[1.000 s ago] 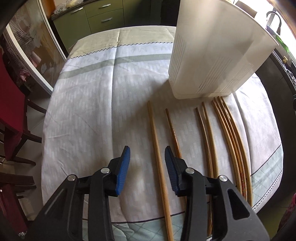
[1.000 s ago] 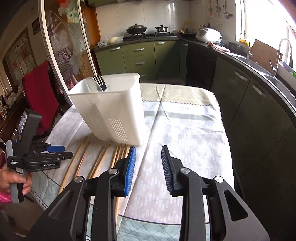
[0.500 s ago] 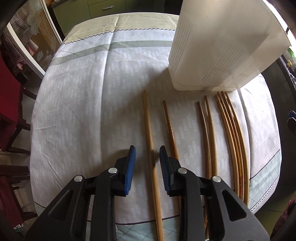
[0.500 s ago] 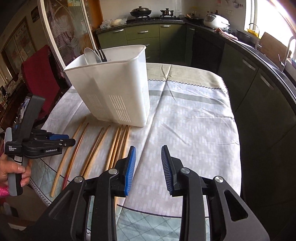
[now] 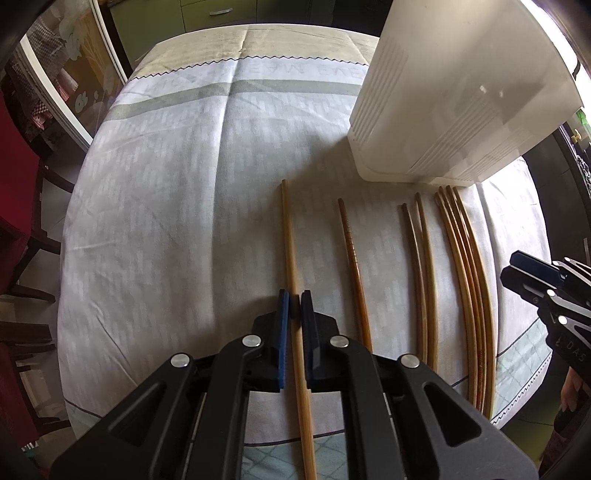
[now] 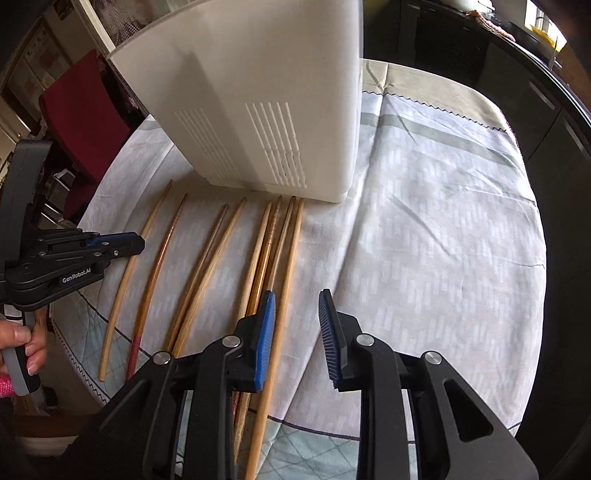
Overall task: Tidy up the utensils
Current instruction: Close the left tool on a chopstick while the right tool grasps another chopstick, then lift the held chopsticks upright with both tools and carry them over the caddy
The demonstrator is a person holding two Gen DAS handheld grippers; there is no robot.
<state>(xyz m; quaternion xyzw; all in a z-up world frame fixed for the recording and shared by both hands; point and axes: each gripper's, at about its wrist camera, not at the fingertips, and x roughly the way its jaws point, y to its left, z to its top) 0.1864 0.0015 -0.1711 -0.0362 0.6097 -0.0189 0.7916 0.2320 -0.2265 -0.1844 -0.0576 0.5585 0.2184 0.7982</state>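
The left hand-held gripper (image 5: 294, 299), spread wide 1 second ago, has now clamped the leftmost chopstick (image 5: 290, 236) lying on the tabletop (image 5: 166, 192) near the white utensil holder (image 5: 454, 99), ready for lifting, while the right hand-held gripper (image 6: 297, 295) hovers unclenched.

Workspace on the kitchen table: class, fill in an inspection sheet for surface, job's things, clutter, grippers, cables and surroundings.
Surface: tablecloth, pale, striped, creased.
Job's things: eight chopsticks lying side by side; white utensil holder upright behind their tips.
Clutter: nothing seen.
Grippers: left gripper shut on leftmost chopstick; right gripper open, over rightmost chopstick.
Cables: nothing seen.
Surroundings: red chair, green cabinets.
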